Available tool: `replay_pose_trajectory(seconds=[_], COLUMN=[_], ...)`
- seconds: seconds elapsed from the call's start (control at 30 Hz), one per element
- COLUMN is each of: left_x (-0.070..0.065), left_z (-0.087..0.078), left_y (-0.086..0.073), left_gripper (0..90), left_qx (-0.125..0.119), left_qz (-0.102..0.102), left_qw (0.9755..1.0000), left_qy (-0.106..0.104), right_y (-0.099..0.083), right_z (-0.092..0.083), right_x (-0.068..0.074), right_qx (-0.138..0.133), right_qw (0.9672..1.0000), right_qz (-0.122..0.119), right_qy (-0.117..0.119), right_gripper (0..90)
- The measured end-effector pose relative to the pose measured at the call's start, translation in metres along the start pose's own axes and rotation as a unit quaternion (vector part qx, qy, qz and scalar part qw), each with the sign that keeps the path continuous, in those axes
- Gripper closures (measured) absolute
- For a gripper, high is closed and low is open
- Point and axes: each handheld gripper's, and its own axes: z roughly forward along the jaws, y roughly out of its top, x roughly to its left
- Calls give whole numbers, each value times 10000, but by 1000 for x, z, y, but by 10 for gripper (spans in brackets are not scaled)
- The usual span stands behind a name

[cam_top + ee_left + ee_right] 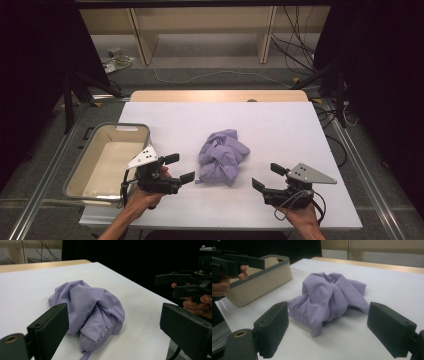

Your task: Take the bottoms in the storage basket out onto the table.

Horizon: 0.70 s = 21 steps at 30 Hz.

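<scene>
Both claws wide apart, aimed at one crumpled cloth mid-counter.

Nearest me, my left claw (179, 168) and right claw (263, 176) hold nothing, flanking the lilac cloth (222, 156) on the white counter (280, 125). I judge it light, soft and limp; I'd pinch the gathered hem (305, 321) or a raised fold. Count: two claws, one cloth, one bin (107, 159) at the left.

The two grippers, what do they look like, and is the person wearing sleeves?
The left gripper and the right gripper are alike: black bodies with two blocky black jaws, each topped by a grey three-cornered plate with small dark dots. A black cable loops from each near the hand. In the gripper views, a brass-coloured ring sits at a jaw's base. The forearms are bare, no sleeves visible.
</scene>
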Motion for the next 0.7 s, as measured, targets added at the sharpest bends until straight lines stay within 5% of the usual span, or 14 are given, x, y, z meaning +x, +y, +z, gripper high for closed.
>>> replay_pose_trajectory(seconds=[0.37, 0.7], left_x=[0, -1], left_z=[-11, -14], left_y=[-4, -11], left_gripper=[65, 56], left_qx=[-100, 57], left_qz=[260, 548], left_qw=[9990, 9968], left_qy=[337, 586], right_y=[0, 0], right_z=[0, -1], right_x=[1, 1], right_qx=[-42, -107], right_qw=[10000, 9999], right_qz=[27, -11], right_qy=[-6, -11], right_gripper=[163, 160])
